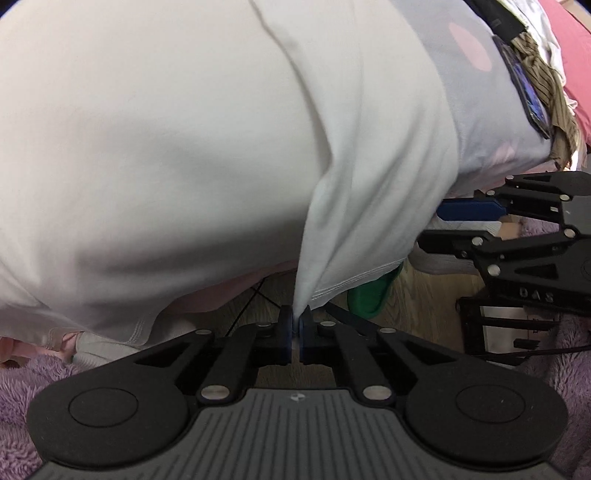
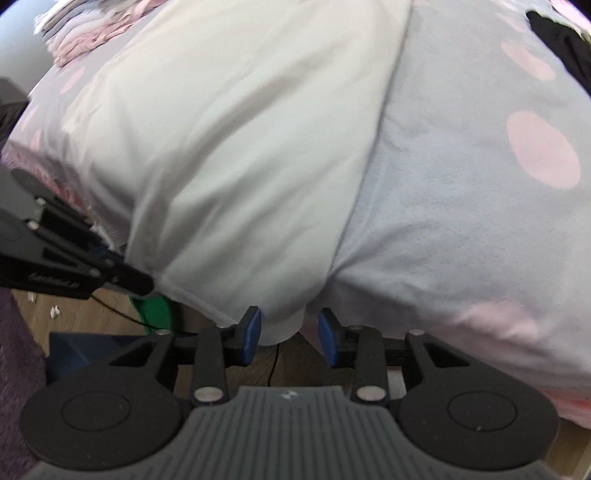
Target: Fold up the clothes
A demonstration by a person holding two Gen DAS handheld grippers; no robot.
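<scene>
A white garment [image 1: 184, 147] lies spread on a bed covered by a grey sheet with pink dots [image 2: 480, 184]. Its hem hangs over the bed's near edge. My left gripper [image 1: 294, 330] is shut on a pinch of the hem, and the cloth rises from it in a taut fold. My right gripper [image 2: 290, 334] is open, its blue pads [image 2: 252, 332] on either side of a hanging corner of the white garment [image 2: 240, 147]. The right gripper shows at the right of the left wrist view [image 1: 458, 225]. The left gripper shows at the left of the right wrist view [image 2: 144, 284].
A pile of clothes [image 1: 546, 96] lies at the bed's far right, another pile [image 2: 85, 33] at the far left. A wooden floor [image 1: 424, 288] with a green object [image 1: 369, 295] and cables lies below the bed edge. A purple fluffy rug [image 1: 22, 387] lies near me.
</scene>
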